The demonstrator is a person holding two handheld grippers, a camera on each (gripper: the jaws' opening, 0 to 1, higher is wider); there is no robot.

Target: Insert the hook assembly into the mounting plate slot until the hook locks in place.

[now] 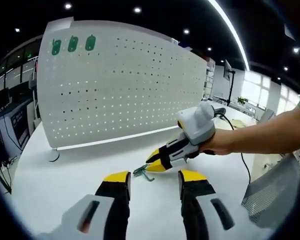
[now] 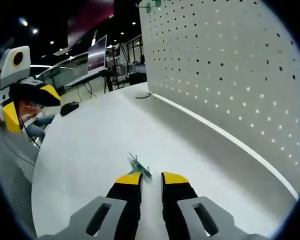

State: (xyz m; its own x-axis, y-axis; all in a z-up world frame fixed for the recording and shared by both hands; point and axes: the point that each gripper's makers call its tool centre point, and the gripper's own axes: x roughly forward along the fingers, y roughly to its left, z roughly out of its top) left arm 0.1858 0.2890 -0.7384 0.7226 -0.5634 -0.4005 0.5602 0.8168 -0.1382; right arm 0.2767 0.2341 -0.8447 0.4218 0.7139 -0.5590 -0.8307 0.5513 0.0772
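Note:
A small green hook (image 1: 142,171) lies on the white table (image 1: 65,185) in front of the white pegboard (image 1: 120,85). Three more green hooks (image 1: 72,44) hang at the board's upper left corner. My left gripper (image 1: 154,177) hovers open over the table, just short of the loose hook. My right gripper (image 1: 157,161), held by a hand, reaches in from the right with its yellow tips at the hook. In the right gripper view the hook (image 2: 139,168) lies just ahead of the left fingertip (image 2: 129,179) of my right gripper (image 2: 151,178), whose jaws stand slightly apart. The pegboard (image 2: 230,75) rises on the right.
A grey mesh chair (image 1: 272,195) stands at the table's right edge. A black cable (image 1: 230,122) trails behind the right gripper. The pegboard rests on a small foot (image 1: 53,156). My left gripper (image 2: 27,102) shows at the upper left. Desks and monitors (image 2: 97,55) fill the background.

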